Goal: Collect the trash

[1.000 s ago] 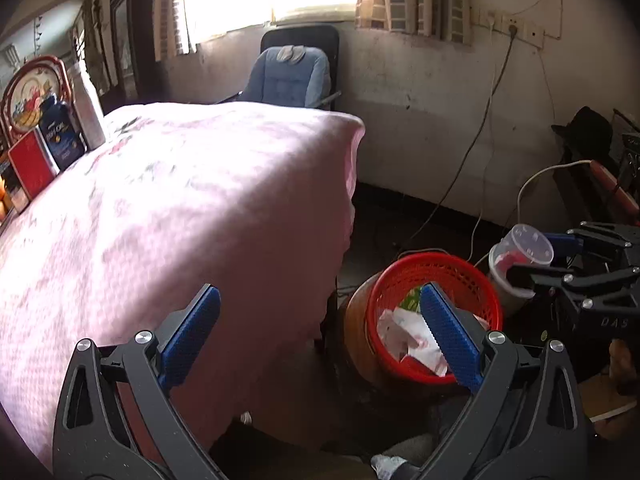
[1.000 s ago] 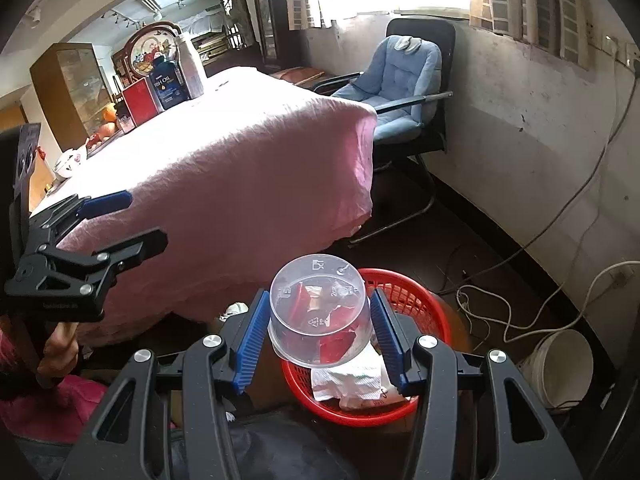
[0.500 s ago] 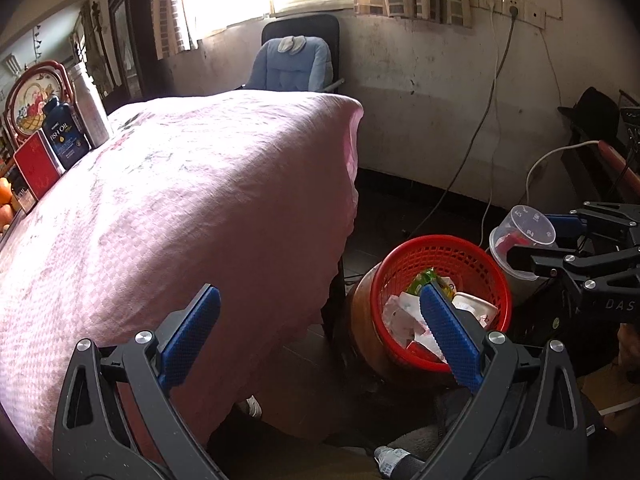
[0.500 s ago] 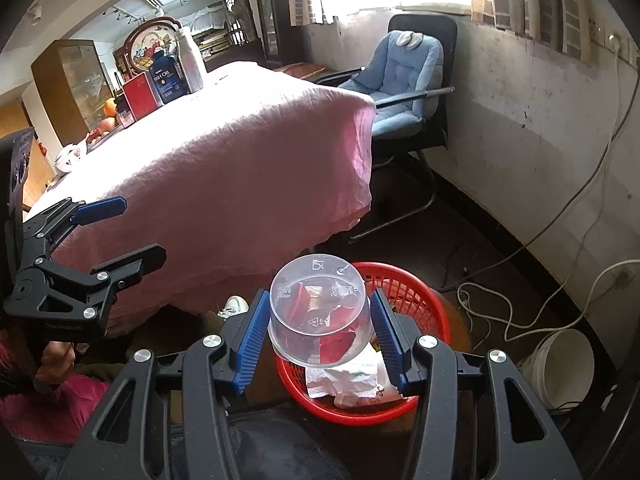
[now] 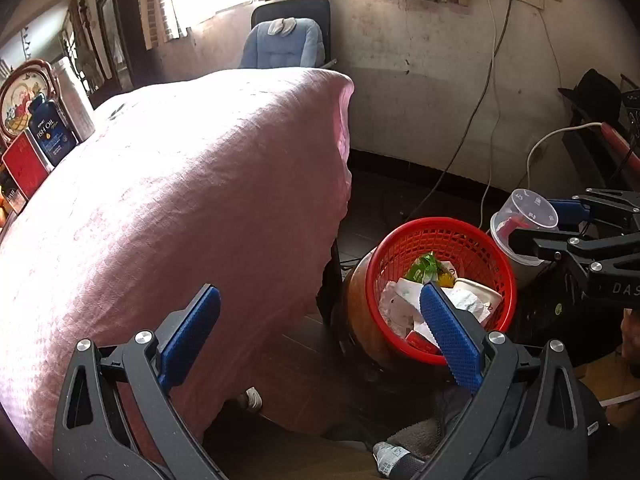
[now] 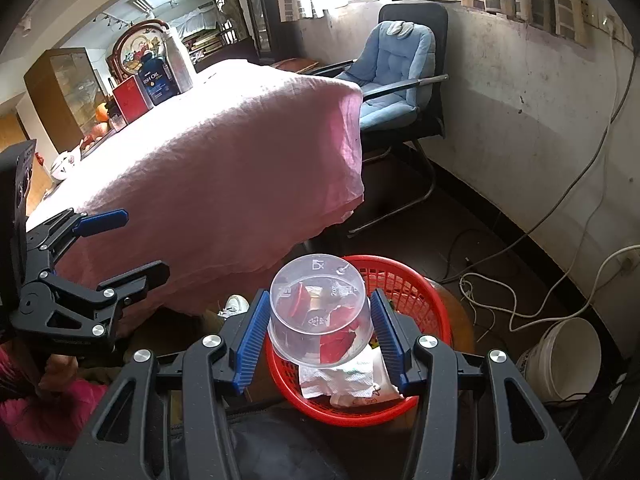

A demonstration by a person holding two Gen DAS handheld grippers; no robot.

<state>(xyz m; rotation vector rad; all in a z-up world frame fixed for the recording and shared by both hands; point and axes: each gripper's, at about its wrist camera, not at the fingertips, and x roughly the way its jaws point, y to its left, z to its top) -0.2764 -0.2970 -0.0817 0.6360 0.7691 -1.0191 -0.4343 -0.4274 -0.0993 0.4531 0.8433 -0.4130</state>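
Pink cloth (image 6: 224, 168) covers the big table filling the left of the room, with dark floor and a stained wall to the right. Near left, the left gripper (image 6: 116, 240) hangs with jaws wide apart and empty. Right of it, the right gripper (image 6: 320, 332) has just been opening its jaws around the upturned clear plastic cup (image 6: 318, 312), over the red mesh plastic basket (image 6: 424, 292) of paper scraps. A gap now shows beside each pad, so the drop looks underway.
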